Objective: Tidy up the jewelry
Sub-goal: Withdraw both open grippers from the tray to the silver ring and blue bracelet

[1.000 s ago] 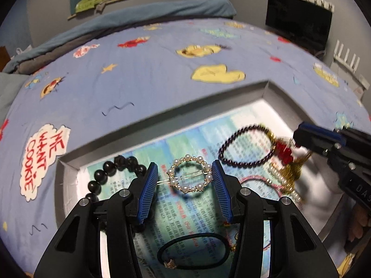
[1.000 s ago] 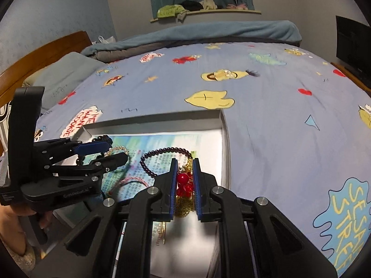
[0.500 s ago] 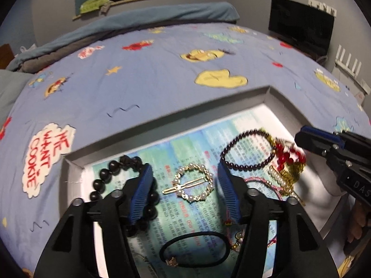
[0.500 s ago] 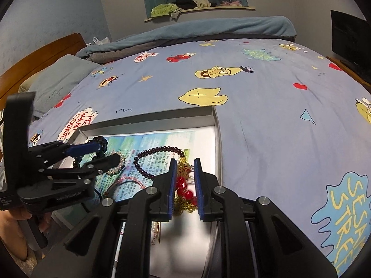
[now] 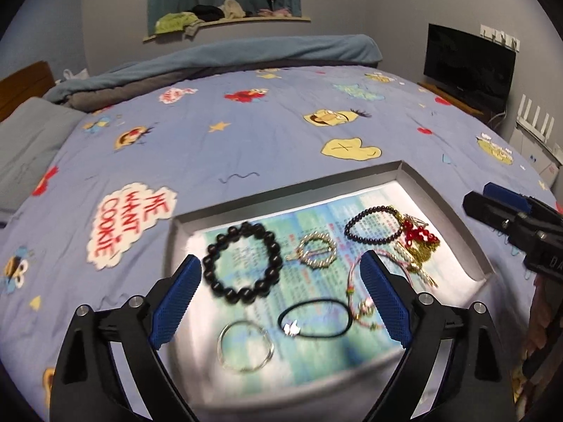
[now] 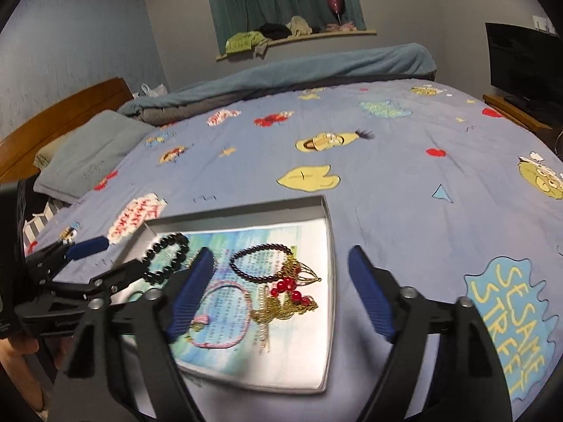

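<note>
Hovering above a shallow grey tray [image 5: 292, 195] on a blue cartoon-print bedspread [image 5: 246, 140], both grippers stand with their blue-padded jaws spread wide and nothing between them. The left gripper [image 5: 279, 297] hangs over the near half of the tray, and the right gripper [image 6: 281, 293] over the tray's right part, near a red-and-gold tassel piece [image 6: 290, 293].

The tray floor is lined with a printed blue-green sheet [image 5: 302, 348], and the jewelry lies loose on it. Seen from the left wrist camera:
- A black bead bracelet [image 5: 242, 263] with large beads lies at the left.
- A pearl ring clip [image 5: 316, 254] sits just right of it, near the middle.
- A dark purple bead bracelet [image 5: 373, 225] lies at the far right, touching the red-and-gold tassel piece [image 5: 420, 237].
- A pink cord bracelet [image 5: 355, 281] runs beside the left gripper's right finger, partly hidden by it.
- A black hair tie [image 5: 315, 318] with a small charm lies near the front.
- A thin silver bangle [image 5: 245, 350] lies nearest, to the left of the hair tie.

From the right wrist camera, the pink cord bracelet [image 6: 225, 313] forms a loop left of the tassel piece, the purple bracelet [image 6: 260, 263] lies beyond it, and the black bracelet [image 6: 165, 262] sits at the tray's far left beside the other gripper's fingers.

A pillow [image 6: 84, 154] and a rolled blanket [image 6: 281, 70] lie at the far end of the bed.
</note>
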Tool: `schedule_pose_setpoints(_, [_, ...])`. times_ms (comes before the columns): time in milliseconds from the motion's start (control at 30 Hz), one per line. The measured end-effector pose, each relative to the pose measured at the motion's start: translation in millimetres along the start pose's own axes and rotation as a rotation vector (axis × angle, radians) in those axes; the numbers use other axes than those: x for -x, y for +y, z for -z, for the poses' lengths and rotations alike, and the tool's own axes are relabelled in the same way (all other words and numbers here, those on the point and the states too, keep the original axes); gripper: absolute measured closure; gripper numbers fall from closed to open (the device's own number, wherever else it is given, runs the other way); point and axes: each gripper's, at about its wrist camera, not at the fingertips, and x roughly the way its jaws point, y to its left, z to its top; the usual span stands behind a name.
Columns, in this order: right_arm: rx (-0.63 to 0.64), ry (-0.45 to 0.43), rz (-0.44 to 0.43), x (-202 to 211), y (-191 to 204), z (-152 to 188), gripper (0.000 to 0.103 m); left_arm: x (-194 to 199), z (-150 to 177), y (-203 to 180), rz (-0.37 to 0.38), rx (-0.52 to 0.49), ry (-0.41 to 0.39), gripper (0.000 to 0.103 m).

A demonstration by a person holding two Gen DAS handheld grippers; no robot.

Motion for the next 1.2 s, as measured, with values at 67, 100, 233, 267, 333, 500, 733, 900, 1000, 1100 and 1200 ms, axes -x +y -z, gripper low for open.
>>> schedule_pose_setpoints(67, [-0.006,-0.017,-0.008,13,4,-1,0.016,12,5,2,-0.006,0.005,-0.005,0.011])
schedule_pose_setpoints(100, [-0.006,-0.026,-0.013,20,7,-1,0.015,20,8,4,-0.010,0.007,-0.007,0.011])
schedule_pose_setpoints(233, [0.002,-0.048,-0.028,45,19,1,0.010,45,19,5,-0.017,-0.005,-0.015,0.010])
schedule_pose_setpoints(267, [0.009,-0.055,-0.030,53,23,4,0.008,53,22,4,-0.019,-0.011,-0.021,0.010])
schedule_pose_setpoints(333, [0.022,-0.059,-0.032,64,28,8,0.006,66,27,3,-0.024,-0.017,-0.033,0.010])
schedule_pose_setpoints(500, [0.043,-0.043,-0.021,83,39,21,0.006,96,45,5,-0.001,0.006,-0.047,0.009])
schedule_pose_setpoints(733, [0.045,-0.016,-0.001,101,42,51,0.006,119,90,0,-0.008,0.001,-0.054,0.009])
schedule_pose_setpoints(900, [0.015,0.013,0.011,101,40,76,0.006,110,118,-1,-0.006,0.032,-0.025,0.009])
schedule_pose_setpoints(1000, [0.004,0.016,0.017,100,40,86,0.006,106,130,-1,-0.017,0.048,-0.021,0.009])
schedule_pose_setpoints(1100, [-0.006,0.007,0.024,96,40,96,0.006,105,140,-2,-0.002,0.074,-0.036,0.009])
schedule_pose_setpoints(1200, [-0.020,0.003,0.021,90,38,105,0.006,99,151,-9,0.019,0.075,-0.045,0.009])
